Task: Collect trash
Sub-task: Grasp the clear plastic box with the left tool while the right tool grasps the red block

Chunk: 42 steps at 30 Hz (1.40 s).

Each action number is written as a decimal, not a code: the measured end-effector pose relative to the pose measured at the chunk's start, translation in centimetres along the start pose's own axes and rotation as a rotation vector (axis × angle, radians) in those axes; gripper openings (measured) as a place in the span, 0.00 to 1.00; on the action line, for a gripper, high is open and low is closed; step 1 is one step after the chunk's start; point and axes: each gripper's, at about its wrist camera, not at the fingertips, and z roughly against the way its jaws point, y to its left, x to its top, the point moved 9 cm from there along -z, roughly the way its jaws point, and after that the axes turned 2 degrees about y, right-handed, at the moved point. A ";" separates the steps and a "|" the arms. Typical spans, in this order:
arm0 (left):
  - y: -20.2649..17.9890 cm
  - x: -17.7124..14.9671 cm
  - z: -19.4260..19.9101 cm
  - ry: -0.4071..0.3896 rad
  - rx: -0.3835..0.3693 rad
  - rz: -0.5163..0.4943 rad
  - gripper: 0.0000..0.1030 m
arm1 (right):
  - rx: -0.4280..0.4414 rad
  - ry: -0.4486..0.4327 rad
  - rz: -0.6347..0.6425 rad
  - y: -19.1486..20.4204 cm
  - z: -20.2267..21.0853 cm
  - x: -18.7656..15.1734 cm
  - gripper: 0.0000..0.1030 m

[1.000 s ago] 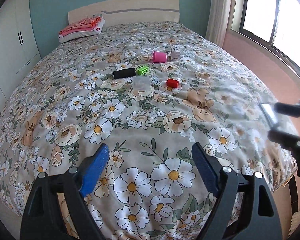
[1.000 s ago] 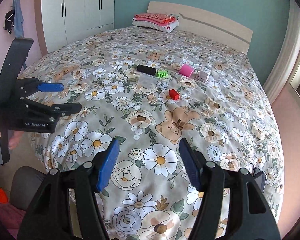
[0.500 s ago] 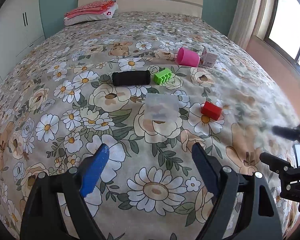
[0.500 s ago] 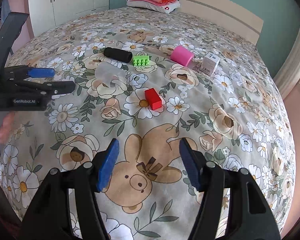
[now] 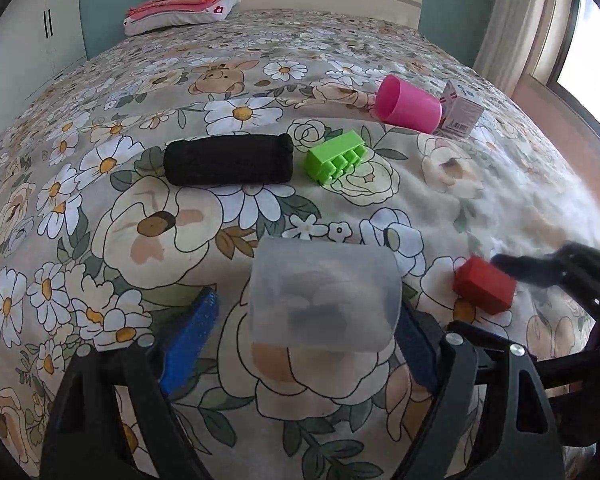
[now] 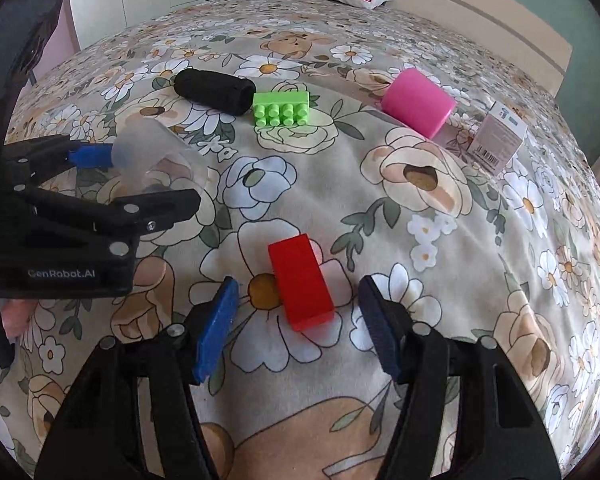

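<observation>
- A frosted clear cup lies on its side on the floral bedspread, between the spread jaws of the left gripper; the right pad looks to be at its wall, the left pad apart, so no clamp shows.
- Its long axis runs roughly away from the left camera; from the right wrist view its wide mouth faces right.
- A red block lies flat just right of the cup, long axis pointing mostly away from the right gripper, whose jaws stand apart on either side of it without touching.
- Farther up the bed: a black roll lying crosswise, a green brick beside it, a pink cup on its side and a small box touching it.
- A pillow sits by the headboard.
</observation>
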 end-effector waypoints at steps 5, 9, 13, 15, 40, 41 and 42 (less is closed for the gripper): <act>0.3 0.5 -0.5 -0.014 0.026 0.003 0.68 | 0.038 -0.013 -0.025 -0.1 -0.2 0.7 0.44; 0.3 0.7 -0.6 -0.009 0.018 0.002 0.54 | 0.056 -0.011 -0.075 -0.4 0.3 0.2 0.23; 0.3 0.5 0.3 -0.006 0.026 0.008 0.54 | 0.068 -0.014 -0.114 -0.2 1.7 -0.3 0.20; 0.3 0.4 1.3 -0.005 0.020 0.012 0.54 | 0.060 -0.021 -0.111 0.1 2.9 -0.4 0.20; 0.2 0.2 33.3 -0.325 0.122 -0.069 0.54 | -0.081 -0.246 -0.091 7.8 32.8 -0.4 0.20; 0.4 -0.2 34.6 -0.335 0.128 -0.067 0.54 | -0.087 -0.255 -0.093 8.3 34.1 -0.6 0.20; 0.6 -0.6 36.0 -0.346 0.132 -0.066 0.54 | -0.091 -0.265 -0.093 8.8 35.4 -0.8 0.20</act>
